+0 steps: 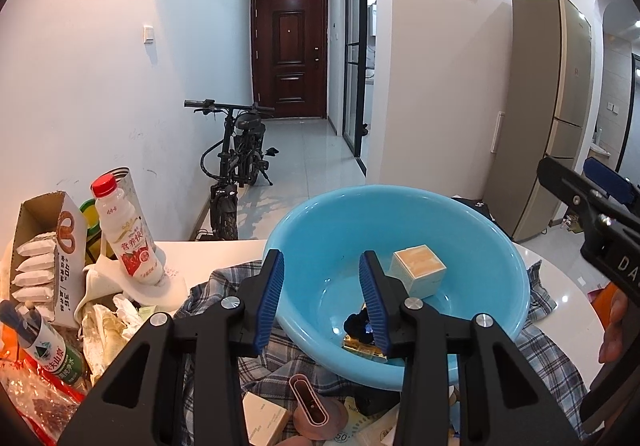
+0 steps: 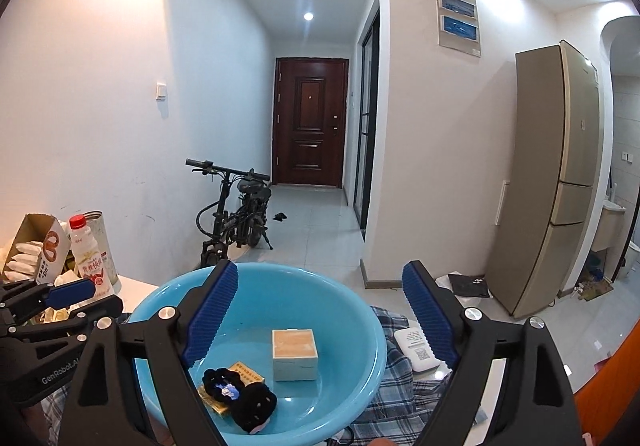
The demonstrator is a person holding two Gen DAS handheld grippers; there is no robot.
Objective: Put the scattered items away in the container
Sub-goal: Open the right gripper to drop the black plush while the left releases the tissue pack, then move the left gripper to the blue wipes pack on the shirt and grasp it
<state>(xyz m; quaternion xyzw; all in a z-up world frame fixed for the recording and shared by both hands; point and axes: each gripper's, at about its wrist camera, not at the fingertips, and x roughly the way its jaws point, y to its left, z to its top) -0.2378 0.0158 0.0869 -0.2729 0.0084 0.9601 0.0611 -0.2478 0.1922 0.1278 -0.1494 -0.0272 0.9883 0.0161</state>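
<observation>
A light blue basin (image 1: 312, 222) (image 2: 352, 310) sits on a plaid cloth (image 1: 224, 282) on the white table. Inside lie a pale square box (image 1: 420, 270) (image 2: 294, 354), a black fuzzy item (image 2: 244, 398) and a gold packet (image 2: 248, 370). My left gripper (image 1: 322, 286) is open and empty above the basin's near left rim. My right gripper (image 2: 320, 310) is open and empty above the basin. The left gripper also shows at the left of the right wrist view (image 2: 76, 298).
Left of the basin are a red-capped milk bottle (image 1: 128, 234), a snack carton (image 1: 44, 246), a green-label bottle (image 1: 48, 350) and crumpled wrappers. Small boxes and a pink case (image 1: 310, 402) lie in front. A white device (image 2: 416, 350) lies right of the basin.
</observation>
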